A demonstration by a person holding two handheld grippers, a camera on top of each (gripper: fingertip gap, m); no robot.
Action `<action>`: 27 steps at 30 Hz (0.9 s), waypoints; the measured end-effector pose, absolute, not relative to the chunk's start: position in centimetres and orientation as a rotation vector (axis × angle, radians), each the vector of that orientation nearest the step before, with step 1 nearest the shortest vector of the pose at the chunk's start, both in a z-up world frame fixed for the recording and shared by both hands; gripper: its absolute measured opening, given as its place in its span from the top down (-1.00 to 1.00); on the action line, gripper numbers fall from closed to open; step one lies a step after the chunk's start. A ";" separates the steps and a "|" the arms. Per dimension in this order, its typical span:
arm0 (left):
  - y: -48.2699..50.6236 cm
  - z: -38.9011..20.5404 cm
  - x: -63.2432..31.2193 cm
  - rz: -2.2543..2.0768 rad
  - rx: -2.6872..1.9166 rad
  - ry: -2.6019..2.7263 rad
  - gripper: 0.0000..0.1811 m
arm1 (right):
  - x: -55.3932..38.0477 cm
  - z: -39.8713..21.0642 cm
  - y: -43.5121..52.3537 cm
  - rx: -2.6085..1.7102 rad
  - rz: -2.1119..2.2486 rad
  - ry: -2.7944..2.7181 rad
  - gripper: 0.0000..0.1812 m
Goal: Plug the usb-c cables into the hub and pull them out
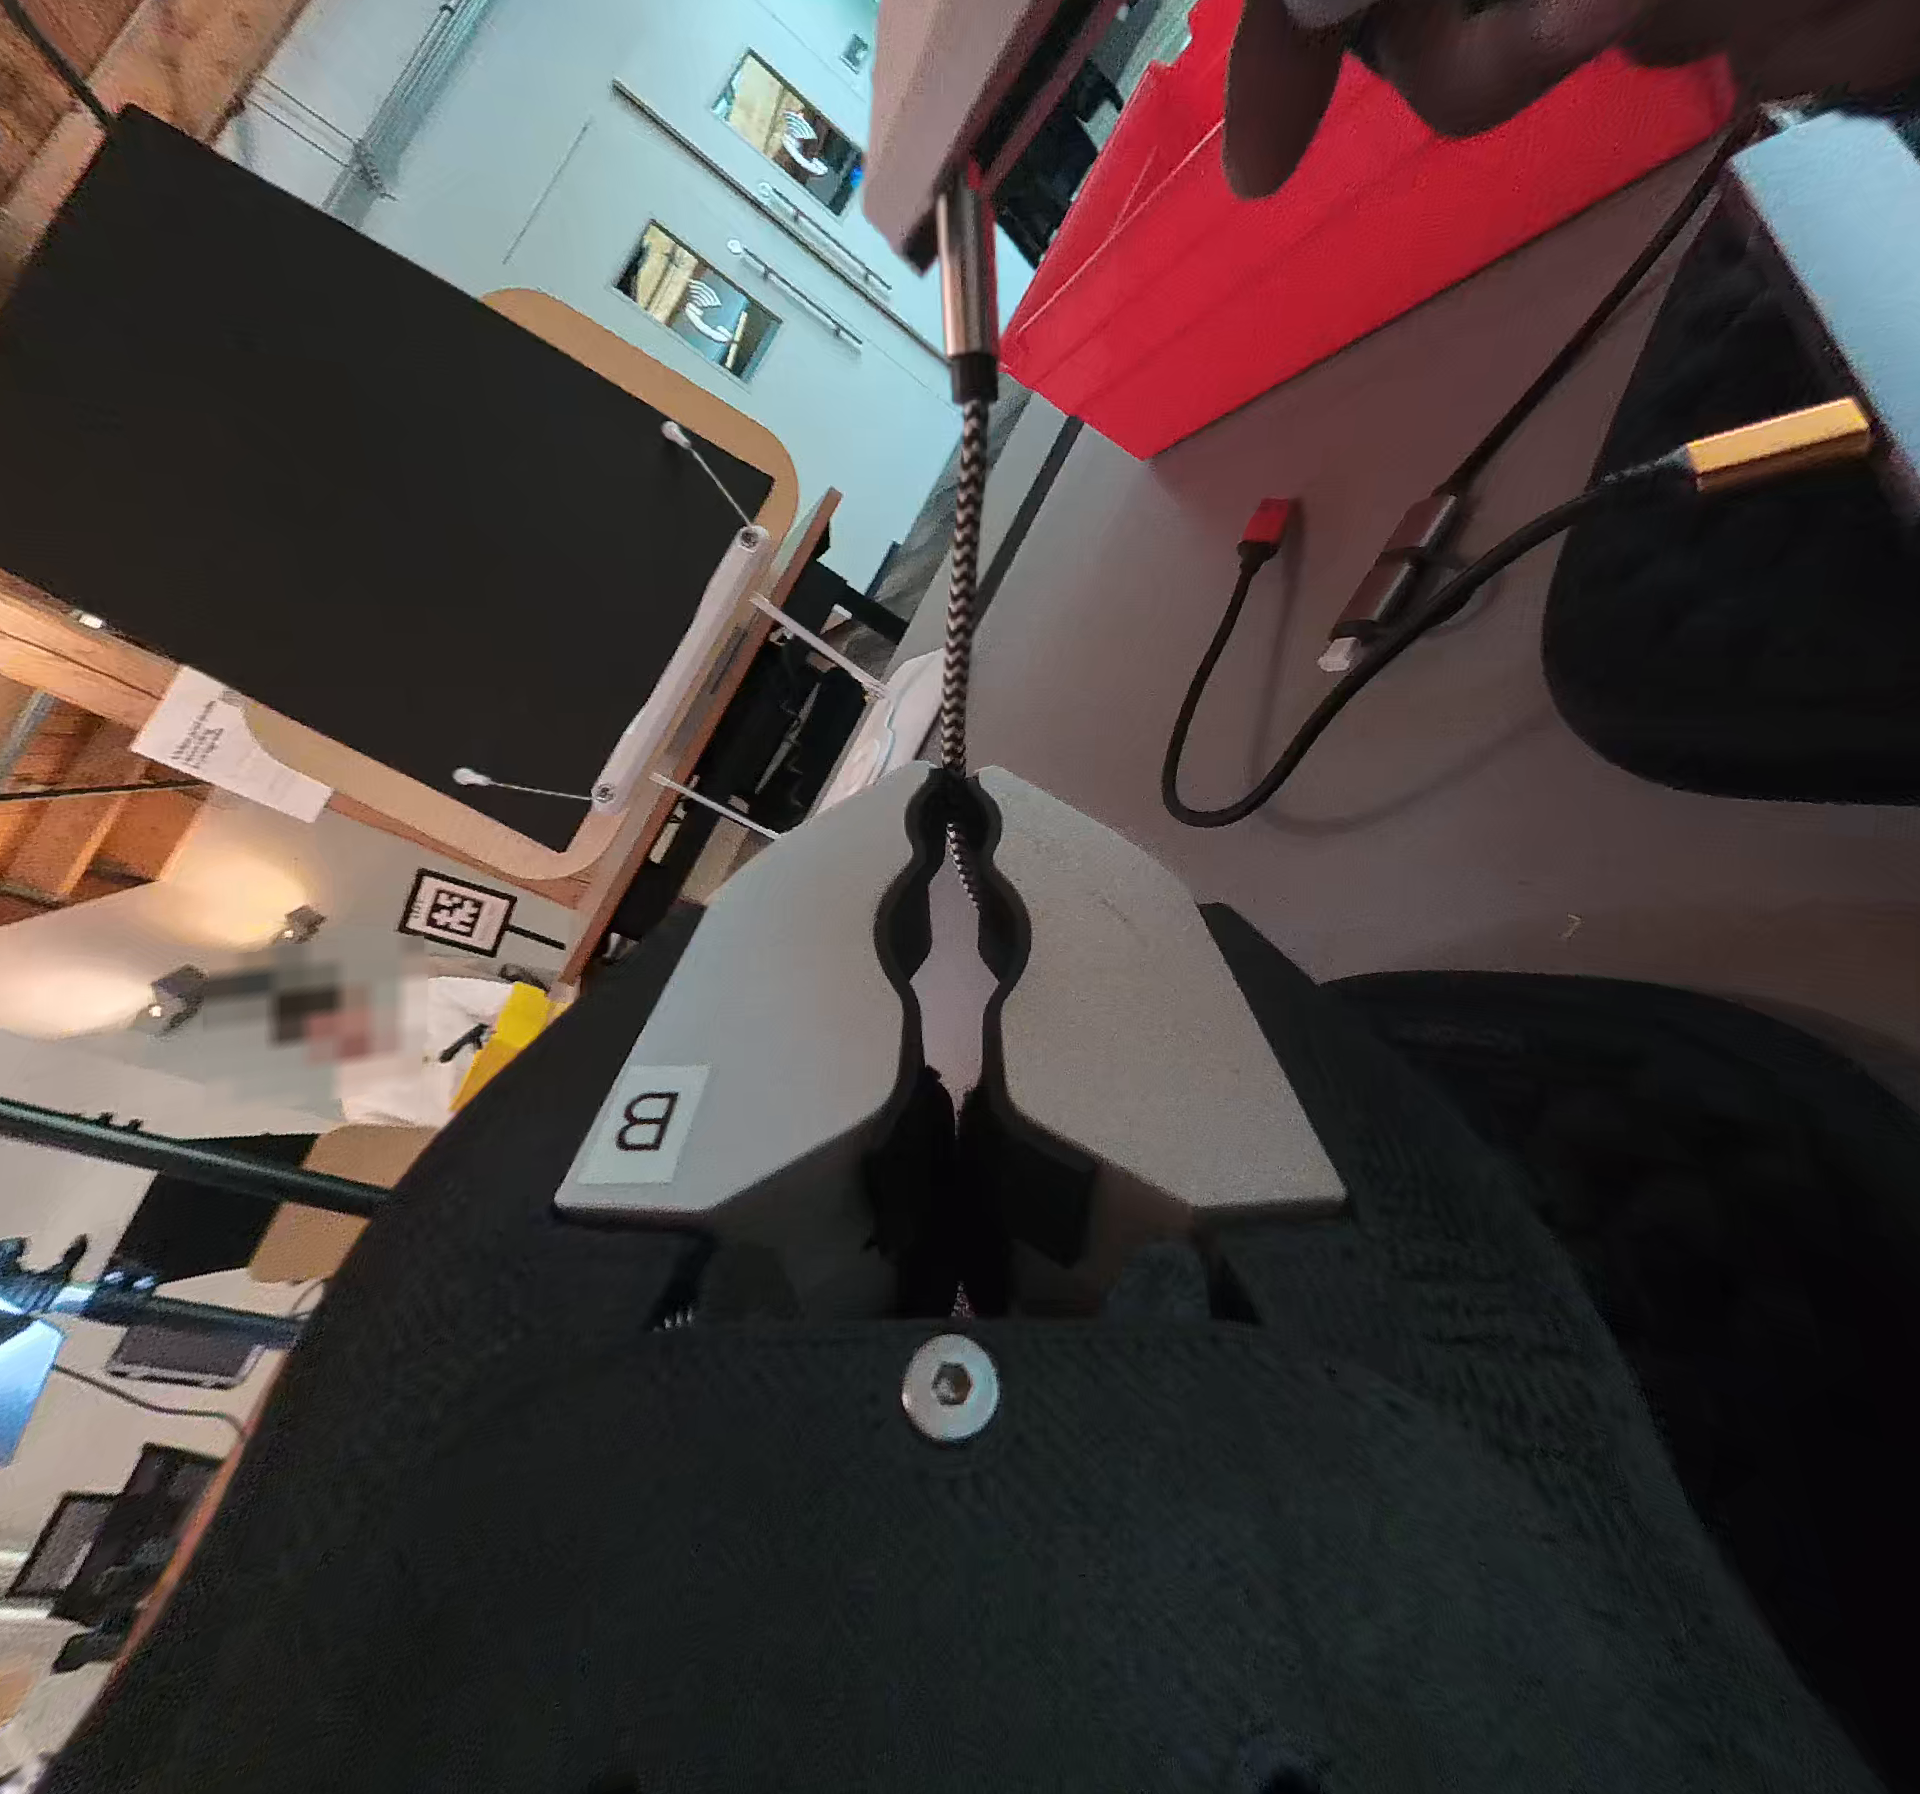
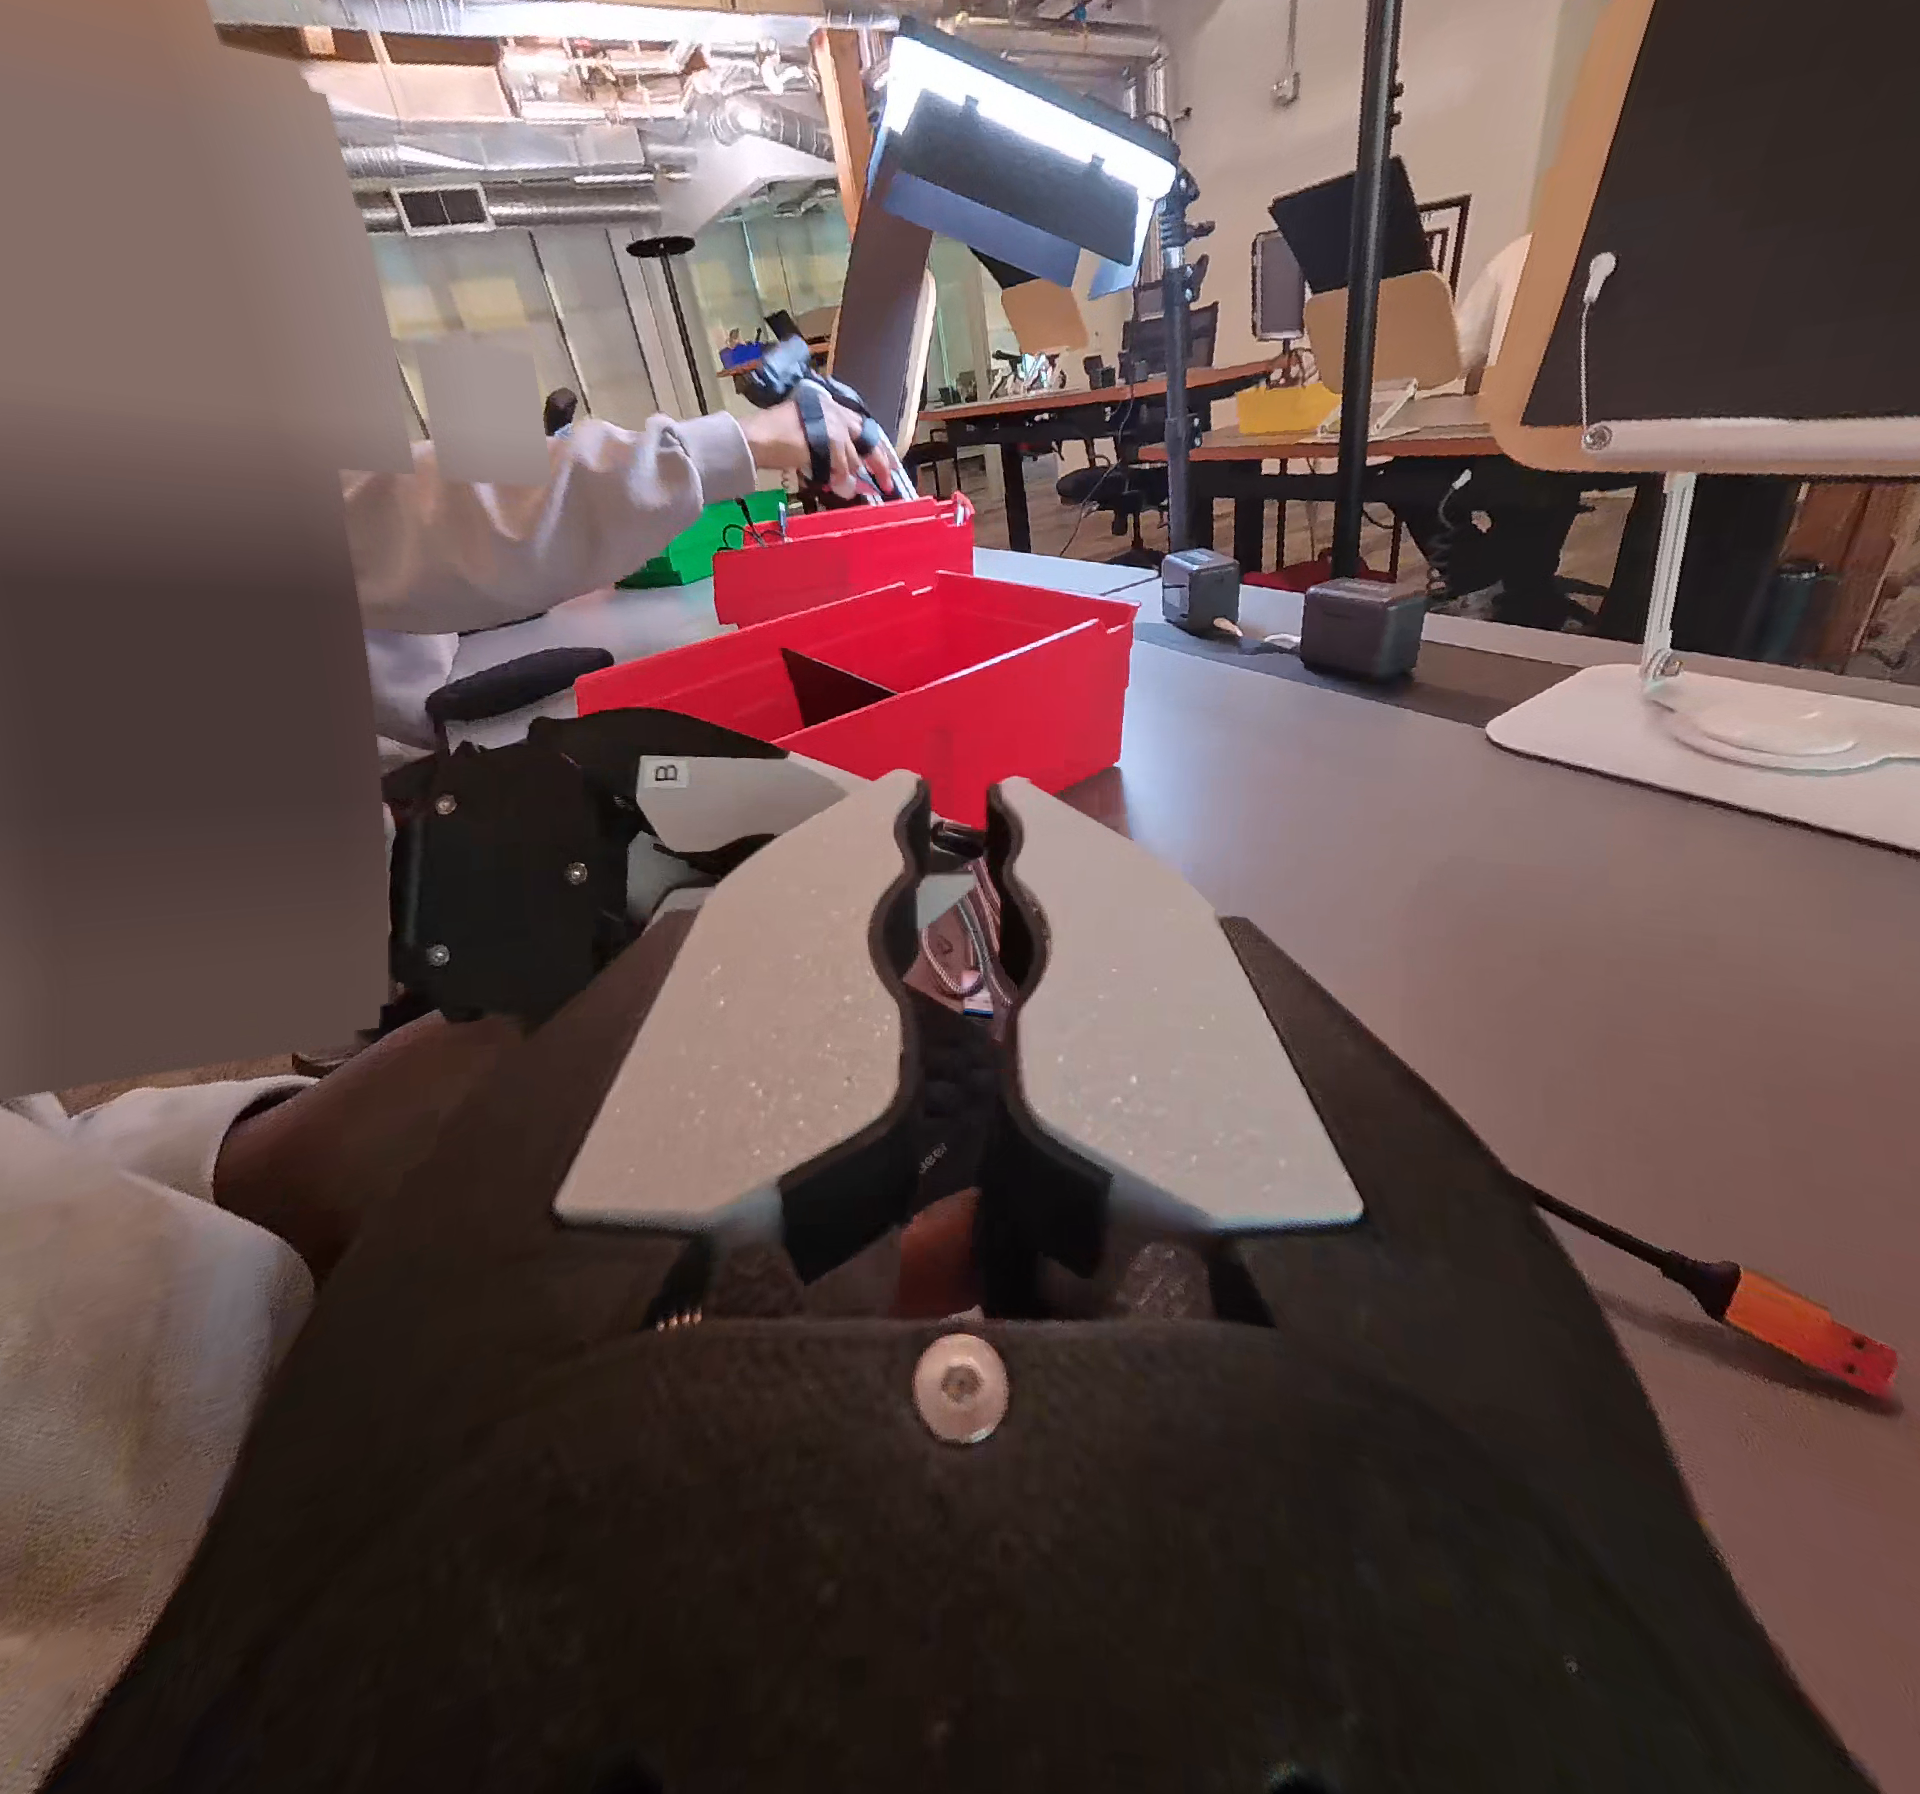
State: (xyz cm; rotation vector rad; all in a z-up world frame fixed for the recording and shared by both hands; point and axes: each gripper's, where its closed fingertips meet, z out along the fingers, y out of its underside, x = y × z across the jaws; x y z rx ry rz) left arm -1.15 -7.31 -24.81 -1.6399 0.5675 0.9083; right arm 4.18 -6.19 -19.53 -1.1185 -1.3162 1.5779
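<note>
Left wrist view looks up along the left gripper, whose grey fingers are pinched together on the braided cable just behind its plug. Gripping the cord rather than the metal shell leaves the silver plug free to line up with its port; the plug meets the edge of the grey hub, which is held in the air above the table, and appears seated or nearly so, though the port itself is hidden. The cable is woven black and white, running straight and taut from the fingertips to the plug. On the grey table lie spare cables: a gold-tipped plug and a red plug, beside a red bin.

Right wrist view shows the right gripper with its fingers nearly closed on something metallic between them, probably the hub, steadying it against the push; I cannot tell for sure. The left gripper's body sits close on its left. An orange plug rests on the table.
</note>
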 end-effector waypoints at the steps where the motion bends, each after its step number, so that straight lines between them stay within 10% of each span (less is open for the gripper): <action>1: -7.3 -24.7 -1.2 0.920 -1.637 0.562 0.99 | 4.2 -19.7 -6.1 -1.127 1.569 -1.326 0.90; 27: -7.6 -24.7 -1.2 1.087 -1.597 0.636 0.99 | 4.5 -21.2 -6.7 -1.132 1.528 -1.483 0.88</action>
